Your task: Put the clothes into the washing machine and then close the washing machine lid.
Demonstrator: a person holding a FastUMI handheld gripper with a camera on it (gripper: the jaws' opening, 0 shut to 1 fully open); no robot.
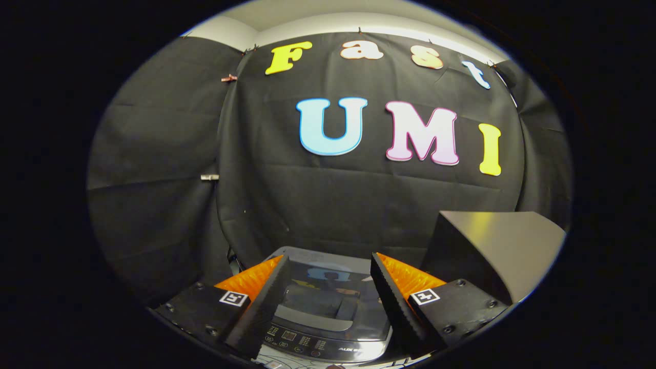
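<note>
Washing machine [328, 318] sits low between my spread fingers [264, 307], its glass lid apparently down; my gripper [328, 302] holds nothing. I see no clothes, so I'd judge the lid needs checking: press gently, centred, to seat it flat

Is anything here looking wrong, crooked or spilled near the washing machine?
Nothing stands out. The washing machine sits straight below the tool, its glass lid lying flat and closed, with no cloth caught at the edge. The tool's fingers are open and hold nothing. A dark box stands beside the machine.
</note>
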